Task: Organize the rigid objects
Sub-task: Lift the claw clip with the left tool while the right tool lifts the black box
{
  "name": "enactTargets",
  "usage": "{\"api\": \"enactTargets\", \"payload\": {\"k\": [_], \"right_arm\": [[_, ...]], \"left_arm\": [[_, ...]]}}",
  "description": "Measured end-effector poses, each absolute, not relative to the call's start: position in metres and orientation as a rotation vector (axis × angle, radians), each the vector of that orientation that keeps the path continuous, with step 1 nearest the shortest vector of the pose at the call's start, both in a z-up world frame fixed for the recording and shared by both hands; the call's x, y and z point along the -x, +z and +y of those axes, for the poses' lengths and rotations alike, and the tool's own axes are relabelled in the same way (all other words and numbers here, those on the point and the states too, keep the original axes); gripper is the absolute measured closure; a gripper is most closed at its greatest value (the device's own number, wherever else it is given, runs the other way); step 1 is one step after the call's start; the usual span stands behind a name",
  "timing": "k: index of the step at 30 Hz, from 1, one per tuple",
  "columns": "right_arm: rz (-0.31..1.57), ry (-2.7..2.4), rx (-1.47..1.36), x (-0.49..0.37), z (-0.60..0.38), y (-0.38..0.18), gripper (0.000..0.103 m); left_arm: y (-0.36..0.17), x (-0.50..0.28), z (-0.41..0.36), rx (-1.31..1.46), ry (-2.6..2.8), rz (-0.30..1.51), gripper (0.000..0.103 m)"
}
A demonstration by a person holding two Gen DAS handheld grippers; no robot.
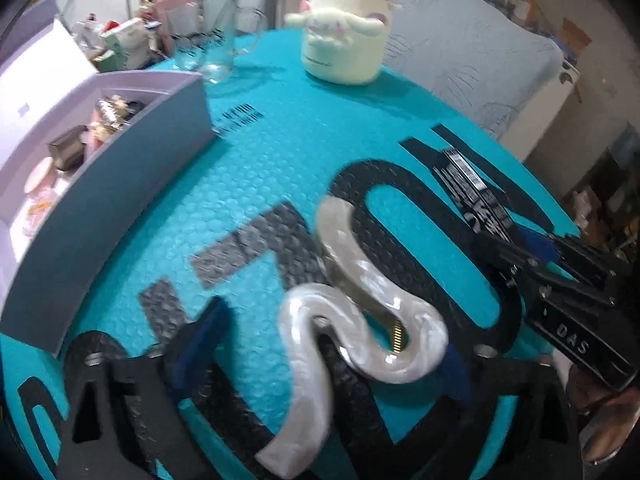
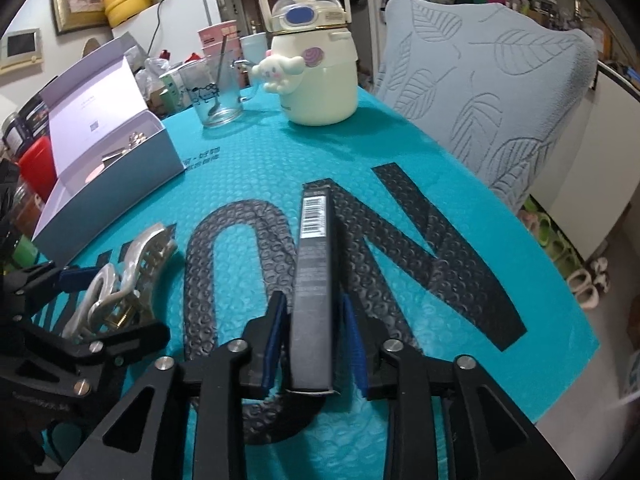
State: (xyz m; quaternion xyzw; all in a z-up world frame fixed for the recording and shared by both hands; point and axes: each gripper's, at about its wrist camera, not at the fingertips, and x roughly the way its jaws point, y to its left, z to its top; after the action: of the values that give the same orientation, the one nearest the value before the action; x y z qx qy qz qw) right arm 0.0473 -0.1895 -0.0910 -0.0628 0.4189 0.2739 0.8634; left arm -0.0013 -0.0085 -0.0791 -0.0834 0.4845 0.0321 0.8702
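While left tool (image 1: pixel 320 344) straddles pearly wavy clip (image 1: pixel 352 320), right tool (image 2: pixel 316 344) loosely flanks slim black box (image 2: pixel 314 280).

On the bubble-wrap mat (image 2: pixel 360 152), the slim barcoded box (image 2: pixel 314 280) is laid at the centre, with the hair claw clip (image 2: pixel 120 280) at nine o'clock. The open gift box (image 2: pixel 120 184) is found at ten o'clock, the glass mug (image 2: pixel 216 88) at eleven, the cartoon-dog water bottle (image 2: pixel 316 64) at twelve.
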Motion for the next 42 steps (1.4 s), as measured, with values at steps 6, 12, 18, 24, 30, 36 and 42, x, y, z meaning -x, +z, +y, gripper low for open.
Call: {"api": "enactTargets", "payload": {"k": [6,12,18,24,30,36,42], "right_arm": [[0.855,0.528,0.168,-0.050,-0.181,-0.093,0.065],[0.850,0.493,0.168,-0.053,-0.179,-0.093,0.084],[0.848,0.523,0.155,-0.047,-0.177,-0.088,0.085],[0.845,0.551,0.140,-0.037,-0.174,-0.081,0.085],[0.843,0.589,0.146,-0.023,-0.163,-0.075,0.085],[0.845,0.643,0.150,-0.011,-0.150,-0.071,0.085],[0.845,0.709,0.173,-0.002,-0.131,-0.069,0.085]], "left_arm": [[-0.076,0.007,0.004,0.206,0.063,0.975,0.047],[-0.077,0.013,0.010,0.210,0.063,0.983,0.047],[-0.075,0.017,0.012,0.214,0.046,0.978,0.047],[-0.068,0.024,0.015,0.214,0.041,0.964,0.047],[-0.061,0.036,0.018,0.214,0.050,0.947,0.047],[-0.056,0.046,0.027,0.231,0.083,0.933,0.047],[-0.050,0.059,0.039,0.248,0.130,0.921,0.047]]}}
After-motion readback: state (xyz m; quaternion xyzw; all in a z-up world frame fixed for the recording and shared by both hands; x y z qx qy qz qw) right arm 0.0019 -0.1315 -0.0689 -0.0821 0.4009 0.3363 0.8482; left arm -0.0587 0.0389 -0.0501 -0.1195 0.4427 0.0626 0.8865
